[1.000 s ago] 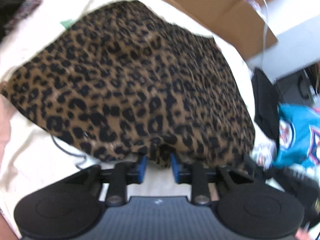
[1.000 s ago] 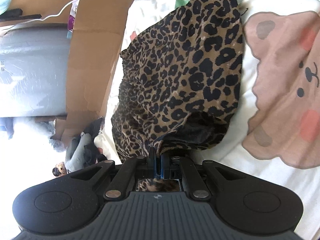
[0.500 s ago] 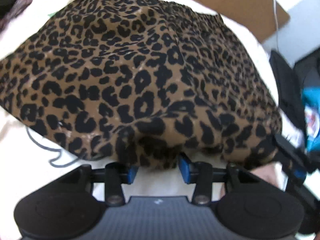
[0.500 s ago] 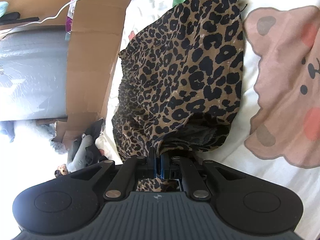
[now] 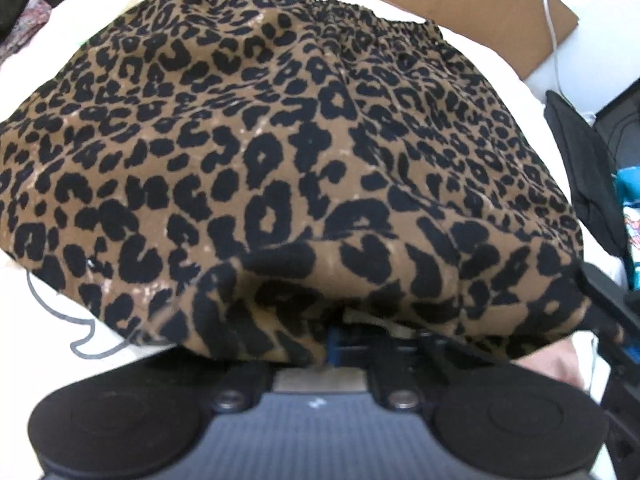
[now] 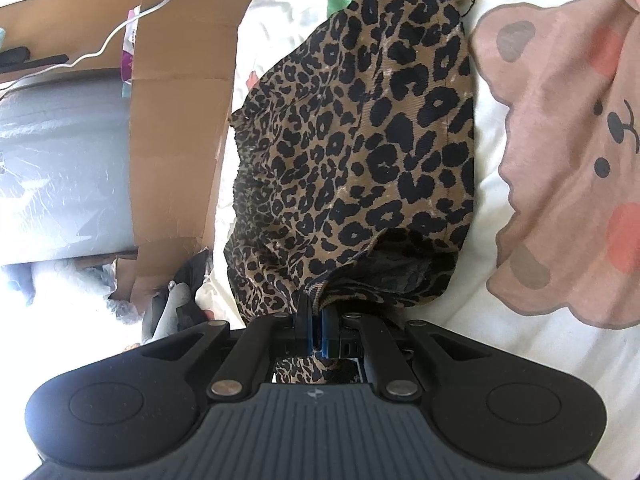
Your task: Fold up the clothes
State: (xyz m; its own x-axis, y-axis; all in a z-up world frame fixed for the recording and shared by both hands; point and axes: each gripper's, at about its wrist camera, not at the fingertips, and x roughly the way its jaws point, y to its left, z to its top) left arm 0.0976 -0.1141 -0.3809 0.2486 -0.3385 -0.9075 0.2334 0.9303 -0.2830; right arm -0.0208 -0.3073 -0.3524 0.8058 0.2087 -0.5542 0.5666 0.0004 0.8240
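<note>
- At the near hem of the skirt [image 5: 304,168] — left gripper [image 5: 340,344] has its jaws pinched down to almost nothing, hem cloth bunched over and between them; blue pad barely shows under the fabric.
- Right gripper [image 6: 316,320] clamped on a gathered bit of the same skirt [image 6: 360,152], at the hem corner; a scrap of print pokes through behind the jaws. In the left view the right gripper [image 5: 612,312] sits at the skirt's right corner.
- Skirt lies on the bed sheet [image 6: 520,340], elastic waistband [image 5: 360,12] at the far side, hem toward both grippers.
- Handling, my read: light, thin, limp woven cloth — no stiffness, will sag between the two holds and slide on itself. Hem corners are the sensible holds; the gathered waist is thicker, easier to pinch but lumpy.
- Hem gapes open by the right gripper, so layers may separate when lifted.
- Edges: cardboard [image 6: 180,112] runs right behind the waistband on the far side; dark clothes pile [image 5: 580,168] just off the skirt's right edge; white cable [image 6: 120,36] over the cardboard.
- Open room: bear print [image 6: 560,140] side of the sheet is bare — best room for moving.
</note>
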